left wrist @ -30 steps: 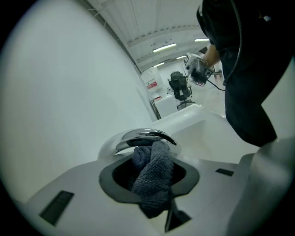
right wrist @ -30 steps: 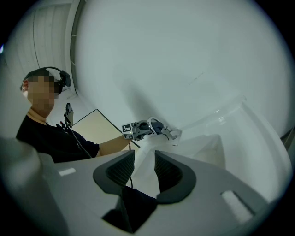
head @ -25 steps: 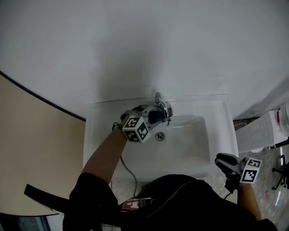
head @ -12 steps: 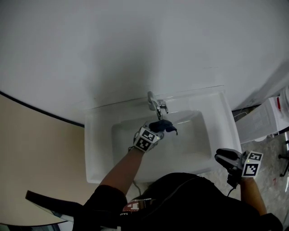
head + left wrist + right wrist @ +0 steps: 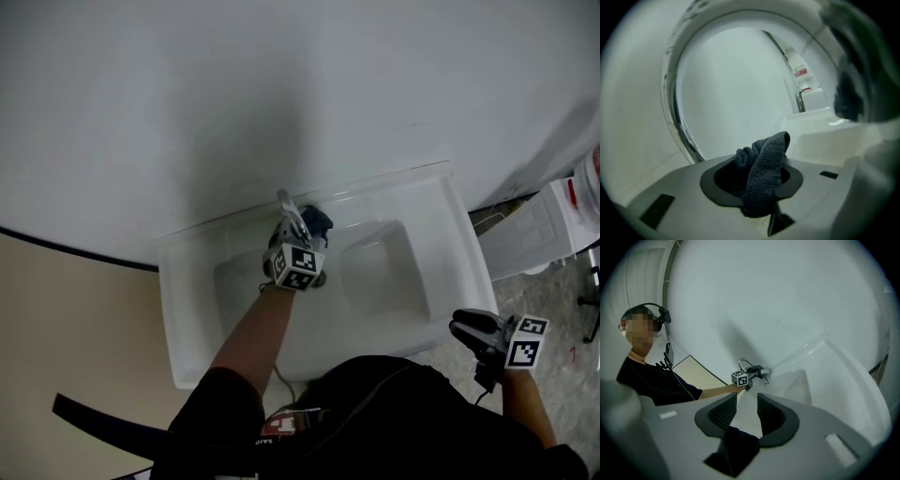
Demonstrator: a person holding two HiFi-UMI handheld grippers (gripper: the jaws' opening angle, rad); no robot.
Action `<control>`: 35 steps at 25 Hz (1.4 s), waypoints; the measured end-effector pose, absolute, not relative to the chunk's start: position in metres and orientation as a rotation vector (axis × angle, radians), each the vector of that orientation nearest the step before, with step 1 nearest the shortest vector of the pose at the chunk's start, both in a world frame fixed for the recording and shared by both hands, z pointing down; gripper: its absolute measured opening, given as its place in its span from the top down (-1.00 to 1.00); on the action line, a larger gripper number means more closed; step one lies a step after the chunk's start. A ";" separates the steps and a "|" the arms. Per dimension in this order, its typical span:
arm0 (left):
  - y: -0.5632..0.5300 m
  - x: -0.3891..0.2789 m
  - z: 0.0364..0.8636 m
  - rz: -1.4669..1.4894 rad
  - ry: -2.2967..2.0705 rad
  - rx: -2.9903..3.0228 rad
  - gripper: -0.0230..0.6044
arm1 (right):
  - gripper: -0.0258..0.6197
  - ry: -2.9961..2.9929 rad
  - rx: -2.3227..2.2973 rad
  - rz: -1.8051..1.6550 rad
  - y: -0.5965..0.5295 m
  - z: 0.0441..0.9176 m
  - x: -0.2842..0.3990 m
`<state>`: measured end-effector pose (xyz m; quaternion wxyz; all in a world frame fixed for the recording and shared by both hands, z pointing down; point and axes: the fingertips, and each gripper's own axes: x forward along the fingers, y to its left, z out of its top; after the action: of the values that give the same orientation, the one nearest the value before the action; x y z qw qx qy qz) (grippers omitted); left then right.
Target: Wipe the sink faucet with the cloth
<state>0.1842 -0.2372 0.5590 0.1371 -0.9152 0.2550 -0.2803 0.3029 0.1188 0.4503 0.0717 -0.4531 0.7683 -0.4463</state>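
At faucet (image 5: 289, 208), your left gripper (image 5: 306, 236) pinches cloth (image 5: 318, 221) beside spout, placed for wiping (right gripper (image 5: 466, 327) parked aside, jaws apart, empty)

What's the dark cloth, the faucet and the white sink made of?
The cloth looks like soft woven fabric, maybe microfibre: nubbly, crumpled folds. The faucet looks like polished metal: bright, mirror-like curve. The sink is smooth glossy white, ceramic or plastic; I cannot tell which.
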 end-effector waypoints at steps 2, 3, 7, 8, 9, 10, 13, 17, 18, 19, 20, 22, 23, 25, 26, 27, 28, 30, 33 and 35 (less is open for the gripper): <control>-0.237 0.187 0.559 -0.827 0.720 -2.564 0.54 | 0.50 2.301 -1.369 -1.339 0.120 0.452 0.305; -0.237 0.186 0.560 -0.839 0.712 -2.547 0.54 | 0.50 2.300 -1.370 -1.338 0.121 0.452 0.305; -0.238 0.164 0.589 -0.993 0.701 -2.526 0.54 | 0.50 2.304 -1.357 -1.343 0.121 0.453 0.303; -0.238 0.161 0.594 -1.022 0.699 -2.517 0.54 | 0.50 2.304 -1.355 -1.347 0.121 0.454 0.303; -0.238 0.161 0.596 -1.037 0.697 -2.508 0.54 | 0.50 2.304 -1.354 -1.352 0.121 0.455 0.304; -0.238 0.163 0.595 -1.045 0.695 -2.492 0.54 | 0.50 2.305 -1.353 -1.356 0.120 0.455 0.304; -0.238 0.172 0.593 -1.070 0.642 -2.351 0.54 | 0.50 2.316 -1.342 -1.371 0.119 0.456 0.299; -0.238 0.175 0.598 -1.104 0.576 -2.231 0.54 | 0.50 2.335 -1.344 -1.383 0.120 0.458 0.292; -0.237 0.176 0.599 -1.115 0.554 -2.208 0.54 | 0.50 2.334 -1.346 -1.388 0.120 0.458 0.292; -0.236 0.177 0.600 -1.127 0.524 -2.186 0.54 | 0.50 2.335 -1.347 -1.392 0.120 0.459 0.291; -0.236 0.178 0.602 -1.137 0.488 -2.165 0.54 | 0.50 2.338 -1.345 -1.394 0.119 0.458 0.290; -0.236 0.179 0.606 -1.154 0.417 -2.124 0.54 | 0.50 2.348 -1.340 -1.394 0.117 0.457 0.287; -0.236 0.179 0.609 -1.162 0.391 -2.108 0.54 | 0.50 2.354 -1.338 -1.392 0.116 0.457 0.286; -0.235 0.178 0.611 -1.176 0.367 -2.106 0.54 | 0.50 2.366 -1.332 -1.387 0.114 0.455 0.283; -0.234 0.177 0.610 -1.184 0.367 -2.119 0.54 | 0.50 2.372 -1.331 -1.384 0.114 0.454 0.282; -0.233 0.176 0.609 -1.191 0.371 -2.135 0.54 | 0.50 2.376 -1.331 -1.381 0.114 0.452 0.281; -0.231 0.174 0.609 -1.200 0.373 -2.149 0.54 | 0.50 2.378 -1.334 -1.377 0.115 0.451 0.280; -0.228 0.169 0.615 -1.237 0.356 -2.164 0.54 | 0.50 2.378 -1.344 -1.369 0.117 0.448 0.280; -0.214 0.154 0.639 -1.379 0.260 -2.194 0.54 | 0.50 2.390 -1.355 -1.346 0.112 0.445 0.283; -0.200 0.136 0.651 -1.419 0.279 -2.313 0.54 | 0.50 2.419 -1.344 -1.322 0.099 0.444 0.284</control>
<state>0.1357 -0.2004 0.6507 0.2054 -0.8298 0.0999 -0.5092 0.2837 0.0991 0.4438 0.0373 -0.4378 0.7883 -0.4308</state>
